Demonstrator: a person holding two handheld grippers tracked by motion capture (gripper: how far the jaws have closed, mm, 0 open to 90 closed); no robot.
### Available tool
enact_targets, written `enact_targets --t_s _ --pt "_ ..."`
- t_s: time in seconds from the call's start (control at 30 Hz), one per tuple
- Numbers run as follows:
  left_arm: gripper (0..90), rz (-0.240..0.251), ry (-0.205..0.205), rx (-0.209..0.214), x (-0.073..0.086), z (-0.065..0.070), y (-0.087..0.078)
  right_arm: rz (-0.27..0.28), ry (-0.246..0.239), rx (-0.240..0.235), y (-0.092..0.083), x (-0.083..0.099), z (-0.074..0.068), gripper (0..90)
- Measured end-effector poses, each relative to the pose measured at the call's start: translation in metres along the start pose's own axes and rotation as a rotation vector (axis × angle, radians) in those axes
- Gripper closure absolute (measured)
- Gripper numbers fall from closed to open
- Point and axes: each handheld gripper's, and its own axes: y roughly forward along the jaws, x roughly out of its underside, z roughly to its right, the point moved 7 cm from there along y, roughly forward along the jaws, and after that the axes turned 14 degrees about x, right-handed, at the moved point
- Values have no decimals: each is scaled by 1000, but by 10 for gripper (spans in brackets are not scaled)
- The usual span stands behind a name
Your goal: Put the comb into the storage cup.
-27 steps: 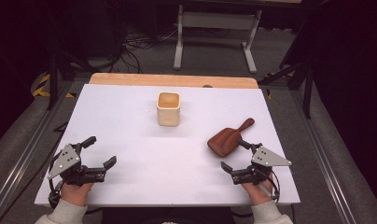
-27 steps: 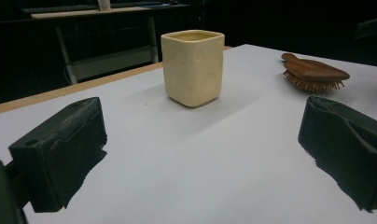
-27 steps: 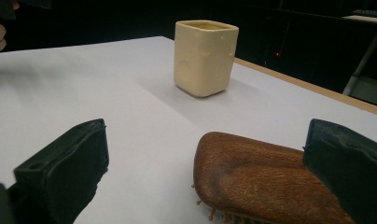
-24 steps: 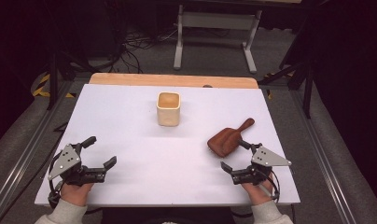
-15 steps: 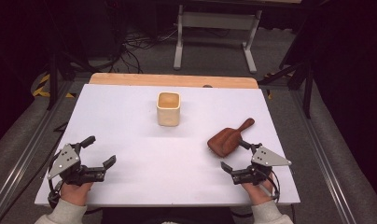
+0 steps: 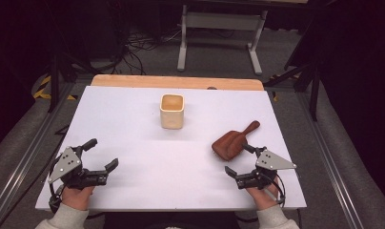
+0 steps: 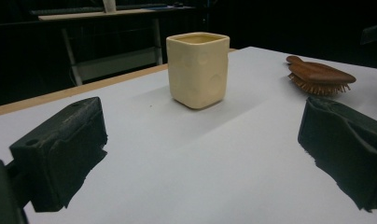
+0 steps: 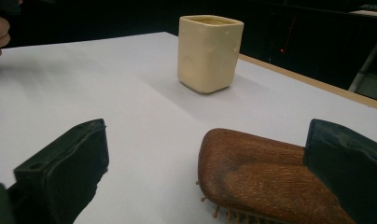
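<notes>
The brush lies bristles down on the table's right side, just ahead of the right gripper, whose jaws stand apart and empty. A cream cup stands upright mid-table, well apart. The left gripper rests near the left corner, jaws apart.

Lab or test bay: white worktable, dark surround, floor cables (metal stand behind).

Wooden hairbrush cut off at the bottom edge (far side behind the right gripper's jaw).
</notes>
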Motion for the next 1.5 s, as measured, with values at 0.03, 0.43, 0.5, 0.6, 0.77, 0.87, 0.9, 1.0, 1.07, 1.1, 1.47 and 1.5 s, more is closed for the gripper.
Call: enact_targets --t_s 0.03,0.43,0.5,0.6,0.77,0.87,0.9,1.0,1.07,1.1,1.47,1.5 --pt "21 -4 -2 -2 0 0 0 -3 1 -1 0 0 0 10" --pt "21 -19 -1 -3 1 -1 0 -27 6 -13 3 -12 6 43" --pt "21 -22 -1 -1 1 -1 1 -37 0 -15 4 -18 8 68" --pt "21 -22 3 -1 1 -1 1 -45 -11 -24 7 -28 13 85" --pt "21 -21 3 -3 1 -2 0 -62 -23 -35 12 -41 18 86" --pt "21 -19 4 -3 1 -2 0 -60 -22 -37 15 -47 22 87" --pt "21 -21 4 -4 1 -2 0 -60 -23 -37 16 -49 23 88" --pt "21 -23 8 -3 1 -1 1 -68 -31 -37 20 -55 26 96" --pt "21 -21 8 -4 1 -1 1 -78 -33 -38 23 -57 28 98" --pt "21 -20 8 -3 1 -1 0 -82 -33 -41 25 -58 29 98" --pt "21 -24 7 0 1 -1 2 -82 -27 -47 41 -74 41 119" --pt "21 -27 7 0 1 -1 2 -84 -26 -50 42 -75 41 128"
